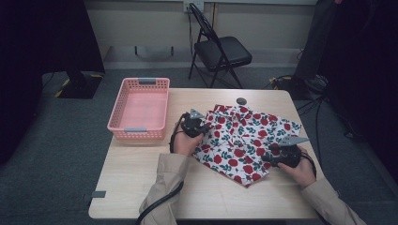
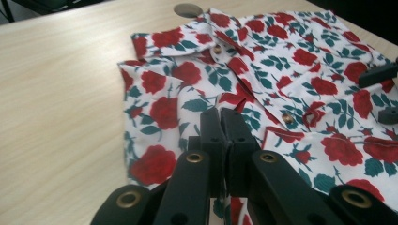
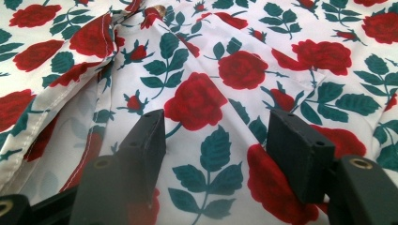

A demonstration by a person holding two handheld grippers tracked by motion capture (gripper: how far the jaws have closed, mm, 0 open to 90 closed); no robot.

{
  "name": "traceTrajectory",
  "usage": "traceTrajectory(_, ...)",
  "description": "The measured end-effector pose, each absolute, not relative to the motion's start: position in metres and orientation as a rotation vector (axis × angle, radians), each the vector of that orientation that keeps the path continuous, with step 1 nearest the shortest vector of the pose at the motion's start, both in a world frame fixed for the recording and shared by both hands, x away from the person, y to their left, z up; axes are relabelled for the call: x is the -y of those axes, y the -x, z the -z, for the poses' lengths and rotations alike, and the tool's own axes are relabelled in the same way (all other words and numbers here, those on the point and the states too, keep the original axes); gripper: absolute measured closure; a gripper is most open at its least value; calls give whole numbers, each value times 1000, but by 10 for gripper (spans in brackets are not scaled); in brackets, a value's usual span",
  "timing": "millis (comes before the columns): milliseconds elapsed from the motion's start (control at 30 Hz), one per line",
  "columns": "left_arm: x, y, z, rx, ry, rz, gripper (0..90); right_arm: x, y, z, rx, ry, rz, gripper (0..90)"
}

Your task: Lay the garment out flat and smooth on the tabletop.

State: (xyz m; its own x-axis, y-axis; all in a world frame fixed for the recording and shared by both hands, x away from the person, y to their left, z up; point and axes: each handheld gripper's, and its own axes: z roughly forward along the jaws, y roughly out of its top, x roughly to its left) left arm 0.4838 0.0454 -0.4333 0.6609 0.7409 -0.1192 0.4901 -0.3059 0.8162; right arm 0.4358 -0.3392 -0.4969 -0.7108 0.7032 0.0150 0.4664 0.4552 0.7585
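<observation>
While the rose-print shirt lies spread across the right half of the table in the high view, its long axis runs slantwise from the collar near the far edge down to the near corner, and the 2 hands sit at opposite sides of it: the left gripper at the shirt's left edge, the right gripper at its right edge. A pink basket stands well apart to the left, so the left hand is the nearer one to it. From the left gripper view, the left gripper has its jaws pressed together with a fold of the shirt pinched between them, the rest of the cloth stretching ahead and to the right toward the collar. From the right gripper view, the right gripper stands with its jaws apart, straddling flat cloth that passes between them without being pinched. My guess is the next move folds the left side across toward the right.
</observation>
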Motion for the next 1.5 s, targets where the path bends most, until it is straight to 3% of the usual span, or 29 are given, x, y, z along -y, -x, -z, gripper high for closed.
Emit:
traceTrajectory(400,-83,-497,413,-1000,-1915,-385,886,339,-436,497,-2409,-1001,-1116,373)
traceTrajectory(667,-131,-506,413,-1120,-1815,-432,877,339,-436,497,-2410,-1000,-1118,372)
traceTrajectory(767,-137,-503,415,-1138,-1788,-436,799,339,-436,497,-2410,-999,-1116,372)
traceTrajectory(833,-138,-500,417,-1118,-1788,-446,651,339,-436,497,-2410,-999,-1117,372)
traceTrajectory(867,-138,-498,418,-1104,-1795,-454,526,339,-436,497,-2409,-998,-1117,372)
traceTrajectory(900,-136,-495,419,-1093,-1802,-458,526,339,-436,497,-2409,-998,-1117,372)
traceTrajectory(933,-134,-493,420,-1087,-1805,-446,416,339,-436,497,-2409,-998,-1116,372)
traceTrajectory(1200,-97,-470,434,-958,-1899,-355,263,339,-436,497,-2409,-998,-1116,371)
traceTrajectory(1500,-69,-444,458,-887,-1960,-313,212,339,-436,497,-2409,-997,-1117,372)
